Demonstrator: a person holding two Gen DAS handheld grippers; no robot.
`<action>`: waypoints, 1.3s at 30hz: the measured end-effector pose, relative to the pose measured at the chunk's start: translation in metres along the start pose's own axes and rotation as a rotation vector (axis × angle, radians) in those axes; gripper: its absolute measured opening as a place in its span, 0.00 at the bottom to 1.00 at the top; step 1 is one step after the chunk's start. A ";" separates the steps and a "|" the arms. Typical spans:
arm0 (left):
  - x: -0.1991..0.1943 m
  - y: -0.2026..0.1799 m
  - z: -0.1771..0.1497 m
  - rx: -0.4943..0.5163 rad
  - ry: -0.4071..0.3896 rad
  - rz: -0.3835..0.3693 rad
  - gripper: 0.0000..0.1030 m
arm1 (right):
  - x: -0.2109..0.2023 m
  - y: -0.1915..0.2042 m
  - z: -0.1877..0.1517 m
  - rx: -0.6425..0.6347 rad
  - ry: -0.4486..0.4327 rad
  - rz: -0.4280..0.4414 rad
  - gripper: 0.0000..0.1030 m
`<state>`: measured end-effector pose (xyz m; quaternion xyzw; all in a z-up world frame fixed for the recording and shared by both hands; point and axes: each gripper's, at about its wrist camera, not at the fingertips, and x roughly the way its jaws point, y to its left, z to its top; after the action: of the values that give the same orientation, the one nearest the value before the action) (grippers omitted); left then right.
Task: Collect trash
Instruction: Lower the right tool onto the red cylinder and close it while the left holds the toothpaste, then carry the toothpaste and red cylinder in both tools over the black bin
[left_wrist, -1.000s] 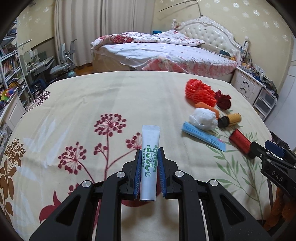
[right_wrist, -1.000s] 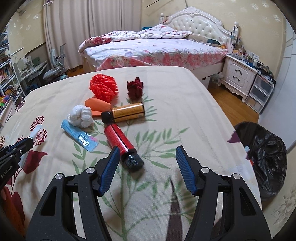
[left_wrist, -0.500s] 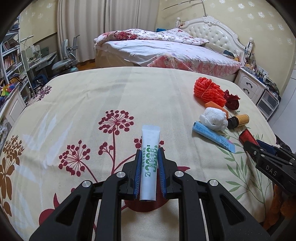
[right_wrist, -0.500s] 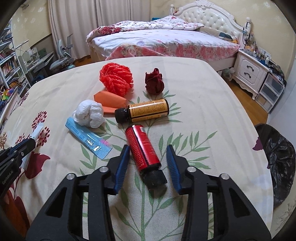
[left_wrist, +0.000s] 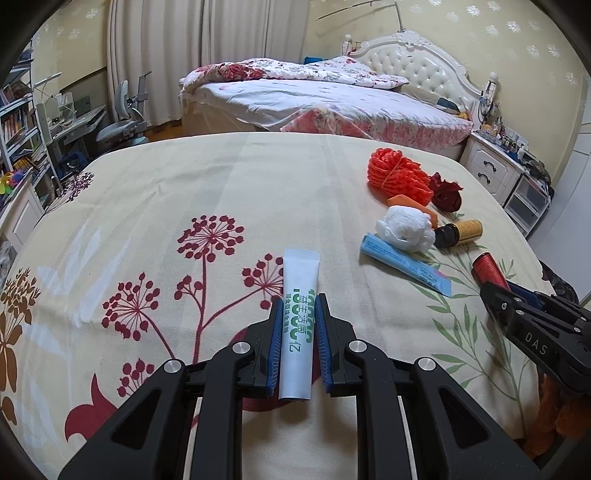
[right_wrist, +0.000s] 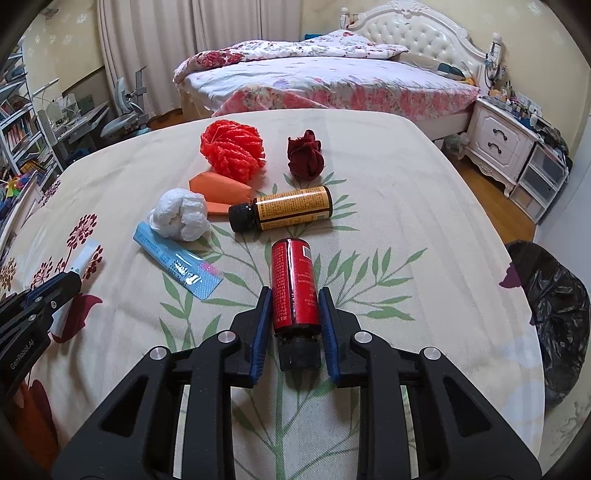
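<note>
A white toothpaste tube (left_wrist: 299, 280) with green print lies lengthwise between the blue pads of my left gripper (left_wrist: 298, 299), which is shut on it just over the floral cloth (left_wrist: 184, 192). In the right wrist view a red bottle (right_wrist: 293, 273) with a black cap points its cap at me. My right gripper (right_wrist: 294, 291) is closing tight on it, both pads pressing its sides. The left wrist view shows that right gripper (left_wrist: 496, 290) at the far right, with the red bottle (left_wrist: 487, 267) sticking out beyond it. The left gripper (right_wrist: 70, 277) appears at the left edge of the right wrist view.
More trash lies ahead on the cloth: a blue packet (right_wrist: 177, 264), a white wad (right_wrist: 181, 214), an amber bottle (right_wrist: 291, 206), orange paper (right_wrist: 218, 188), an orange net ball (right_wrist: 231, 153), a dark red crumple (right_wrist: 306, 157). A black-lined bin (right_wrist: 554, 310) stands off the right edge.
My right gripper moved forward over the red bottle and its jaws went from wide apart to closed on it. The left gripper kept its hold on the tube and barely moved.
</note>
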<state>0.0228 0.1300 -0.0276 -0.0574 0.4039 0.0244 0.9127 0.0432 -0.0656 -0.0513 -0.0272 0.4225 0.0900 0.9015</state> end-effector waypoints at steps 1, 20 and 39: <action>-0.001 -0.002 0.000 0.003 -0.003 -0.005 0.18 | -0.002 -0.001 -0.002 0.003 -0.002 0.000 0.24; -0.028 -0.078 -0.006 0.124 -0.074 -0.082 0.18 | -0.044 -0.060 -0.026 0.105 -0.062 -0.065 0.24; -0.034 -0.192 0.002 0.294 -0.123 -0.239 0.18 | -0.083 -0.167 -0.043 0.294 -0.157 -0.235 0.24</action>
<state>0.0190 -0.0599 0.0152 0.0305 0.3370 -0.1401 0.9305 -0.0102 -0.2467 -0.0193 0.0627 0.3534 -0.0768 0.9302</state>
